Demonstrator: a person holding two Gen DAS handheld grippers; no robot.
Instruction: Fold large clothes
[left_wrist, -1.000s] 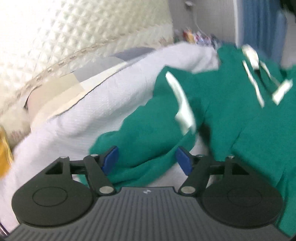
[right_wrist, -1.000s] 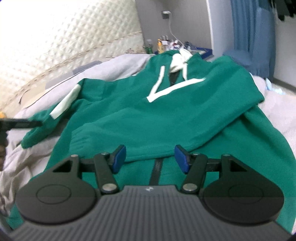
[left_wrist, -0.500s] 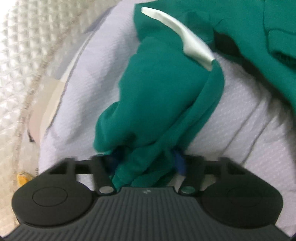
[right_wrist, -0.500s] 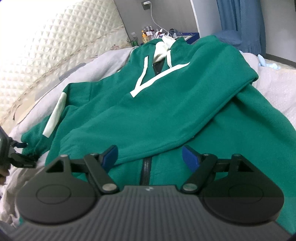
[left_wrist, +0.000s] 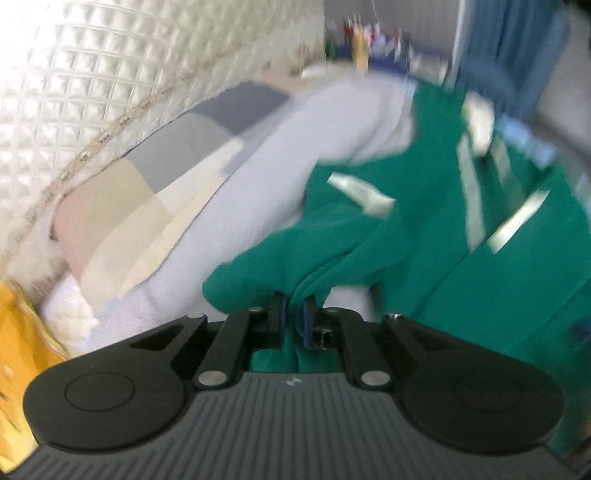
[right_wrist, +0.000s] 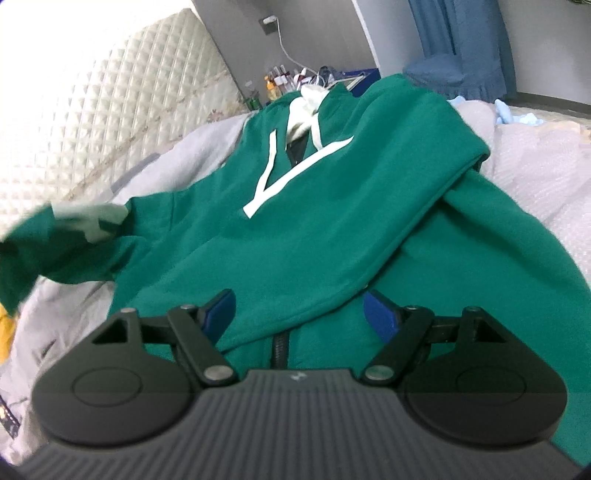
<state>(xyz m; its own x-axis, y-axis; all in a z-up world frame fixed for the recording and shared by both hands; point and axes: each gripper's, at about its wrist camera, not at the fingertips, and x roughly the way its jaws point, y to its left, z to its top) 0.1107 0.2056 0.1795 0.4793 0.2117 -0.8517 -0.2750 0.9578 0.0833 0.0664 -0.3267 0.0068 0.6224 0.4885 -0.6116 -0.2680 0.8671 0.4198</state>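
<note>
Pinching a bunched sleeve (left_wrist: 295, 258) of the green hoodie (left_wrist: 480, 277) on the bed (left_wrist: 240, 206), left gripper (left_wrist: 293, 314) closed, view motion-blurred, pads mostly buried in cloth, right gripper (right_wrist: 301, 314) spread wide over the hoodie's front (right_wrist: 332, 221), zipper (right_wrist: 279, 347) partly hidden, far sleeve smeared.

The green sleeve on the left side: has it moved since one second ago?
Yes. In the right wrist view the sleeve has lifted off the grey bedspread, toward the hoodie body; the left gripper is shut on its cuff.
</note>
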